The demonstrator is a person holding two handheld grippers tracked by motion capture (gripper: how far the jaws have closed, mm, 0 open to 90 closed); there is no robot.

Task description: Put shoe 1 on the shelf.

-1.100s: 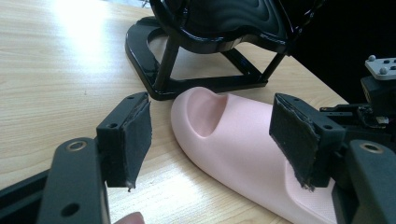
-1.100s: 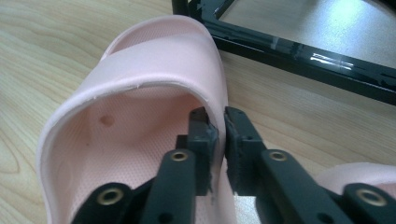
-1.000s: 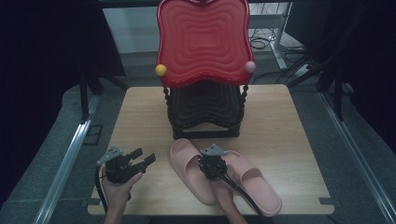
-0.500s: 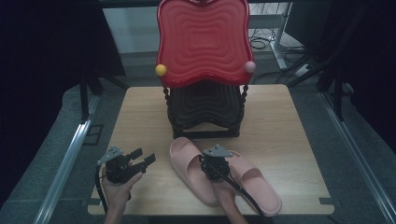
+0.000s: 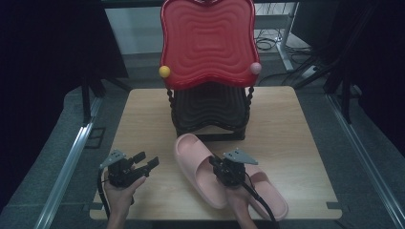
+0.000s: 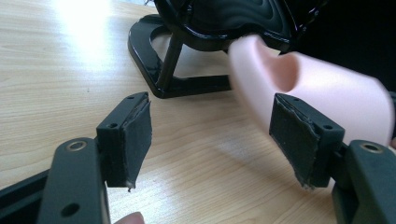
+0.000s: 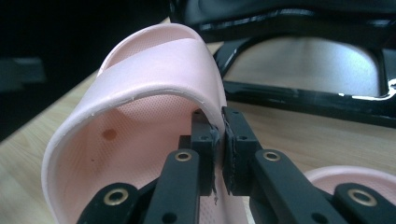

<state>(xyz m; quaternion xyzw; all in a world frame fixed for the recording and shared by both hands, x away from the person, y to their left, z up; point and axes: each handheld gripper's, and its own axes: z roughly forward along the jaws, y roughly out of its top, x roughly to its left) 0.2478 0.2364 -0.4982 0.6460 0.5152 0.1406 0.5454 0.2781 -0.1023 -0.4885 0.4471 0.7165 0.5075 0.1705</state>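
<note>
Slipper: left pink slipper [image 5: 198,167], lower centre of the high view, just in front of the black rack [image 5: 210,112].
Right tongs [image 7: 218,140]: you're pinching its strap edge, jaws narrow.
Left tongs [image 6: 210,140]: wide, holding nothing, lower left.
Risk: thin edge grip; strap could slip out and drop beside the second slipper [image 5: 267,193].
Surface: pale wood tabletop [image 5: 143,124], dark room.

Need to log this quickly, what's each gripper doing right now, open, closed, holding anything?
Left gripper: open, holding nothing.
Right gripper: shut on the strap of the left pink slipper.
</note>
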